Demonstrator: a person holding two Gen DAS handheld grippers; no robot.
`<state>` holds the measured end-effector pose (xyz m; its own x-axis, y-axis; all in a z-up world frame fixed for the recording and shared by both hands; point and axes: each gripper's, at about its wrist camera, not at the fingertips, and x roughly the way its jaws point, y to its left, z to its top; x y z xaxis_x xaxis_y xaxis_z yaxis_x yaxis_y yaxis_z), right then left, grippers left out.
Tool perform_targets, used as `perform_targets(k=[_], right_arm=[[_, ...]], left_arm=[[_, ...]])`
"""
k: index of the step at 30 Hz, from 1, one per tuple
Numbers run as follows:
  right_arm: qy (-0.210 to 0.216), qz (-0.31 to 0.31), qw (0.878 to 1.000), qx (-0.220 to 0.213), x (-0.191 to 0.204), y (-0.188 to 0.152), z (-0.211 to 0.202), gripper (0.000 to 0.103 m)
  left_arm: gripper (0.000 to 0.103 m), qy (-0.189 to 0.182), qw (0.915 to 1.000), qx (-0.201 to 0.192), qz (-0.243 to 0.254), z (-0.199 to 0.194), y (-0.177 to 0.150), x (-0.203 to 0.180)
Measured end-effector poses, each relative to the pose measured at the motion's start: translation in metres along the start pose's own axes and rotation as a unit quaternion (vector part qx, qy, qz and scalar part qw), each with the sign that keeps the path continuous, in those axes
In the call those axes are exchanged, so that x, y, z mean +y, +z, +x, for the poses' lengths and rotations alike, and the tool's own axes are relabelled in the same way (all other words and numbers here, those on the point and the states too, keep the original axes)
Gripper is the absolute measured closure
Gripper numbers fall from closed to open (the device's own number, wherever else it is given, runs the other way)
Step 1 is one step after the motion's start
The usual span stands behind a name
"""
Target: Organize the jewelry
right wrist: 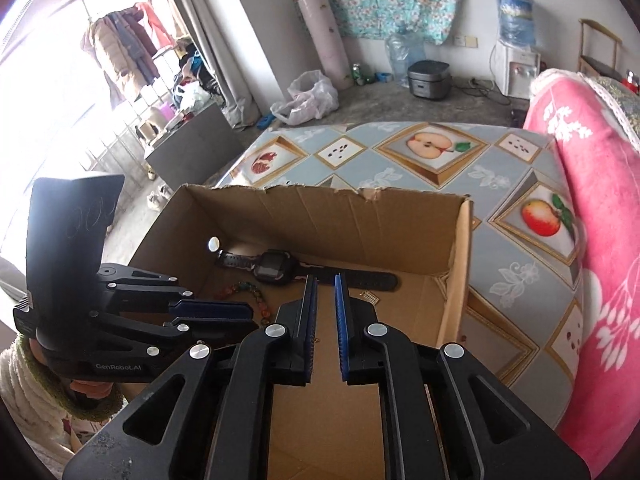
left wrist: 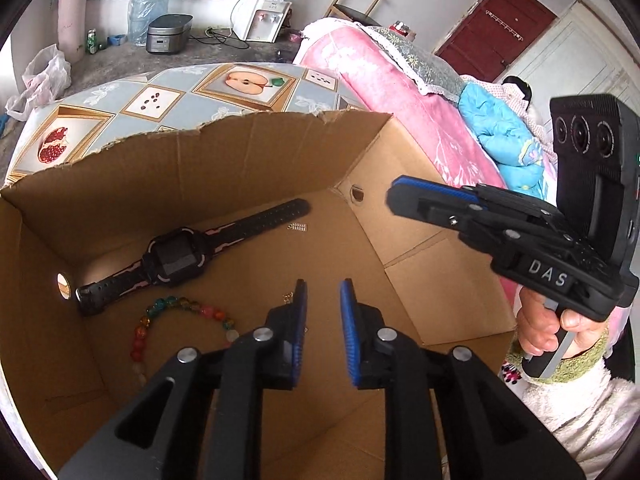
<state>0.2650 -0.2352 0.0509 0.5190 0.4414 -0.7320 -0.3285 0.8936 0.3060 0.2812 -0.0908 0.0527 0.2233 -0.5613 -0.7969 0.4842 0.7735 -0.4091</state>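
A cardboard box stands on the table. Inside lie a black and pink watch, a colourful bead bracelet, a small gold earring and a thin gold piece beside my left finger. My left gripper is open and empty, low inside the box. My right gripper is slightly open and empty above the box; it shows in the left wrist view over the box's right wall. In the right wrist view the watch, bracelet, earring and left gripper show.
The table has a fruit-patterned cloth. A pink sofa runs along the right side. On the floor behind are a rice cooker, water dispenser, plastic bag and chair.
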Motion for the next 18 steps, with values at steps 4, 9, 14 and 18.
perform_targets(k=[4,9,14,18], right_arm=[[-0.003,0.005,1.000,-0.019,-0.001,0.001,-0.015,0.086],[-0.007,0.007,0.999,-0.047,0.003,-0.003,-0.042,0.079],[0.000,0.006,0.996,-0.093,0.014,-0.018,-0.086,0.059],[0.007,-0.002,0.991,-0.132,0.029,-0.051,-0.129,0.052]], left_arm=[[0.087,0.007,0.9999,-0.012,-0.003,-0.008,-0.001,0.000],[0.084,0.021,0.9987,-0.044,0.015,-0.034,-0.008,-0.014],[0.052,0.048,0.9933,-0.097,0.040,-0.080,-0.035,-0.032],[0.031,0.085,0.9853,-0.136,0.058,-0.123,-0.079,-0.044]])
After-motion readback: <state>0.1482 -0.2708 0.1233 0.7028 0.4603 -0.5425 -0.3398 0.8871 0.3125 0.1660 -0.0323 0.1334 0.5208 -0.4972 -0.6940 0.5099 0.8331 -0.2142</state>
